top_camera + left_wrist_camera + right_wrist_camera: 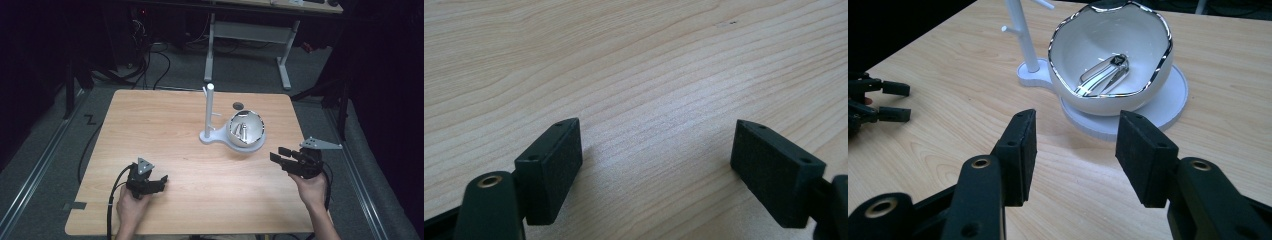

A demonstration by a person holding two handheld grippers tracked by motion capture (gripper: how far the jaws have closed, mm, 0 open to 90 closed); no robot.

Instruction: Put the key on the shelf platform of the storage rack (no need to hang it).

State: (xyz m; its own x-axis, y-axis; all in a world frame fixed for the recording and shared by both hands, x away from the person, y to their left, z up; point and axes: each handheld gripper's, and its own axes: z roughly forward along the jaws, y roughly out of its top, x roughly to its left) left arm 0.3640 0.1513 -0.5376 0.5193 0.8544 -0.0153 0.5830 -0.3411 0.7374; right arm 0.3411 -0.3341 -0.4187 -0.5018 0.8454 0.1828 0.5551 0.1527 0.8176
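Note:
A white bowl (248, 134) with a shiny silver rim sits on the round base of a white stand (209, 112) near the table's middle right. A silver clip-like piece (1103, 76) lies inside the bowl (1108, 60). My right gripper (281, 155) hovers open at the table's right edge, jaws pointing toward the bowl, a short way from it (1075, 145). My left gripper (159, 182) rests open near the front left, low over bare wood (656, 150), nothing between its jaws.
The wooden table (165, 130) has a small dark hole (238, 105) behind the bowl. The stand's upright pole (1020, 35) carries short pegs. Beyond the table are desk legs (285, 65), cables and dark floor.

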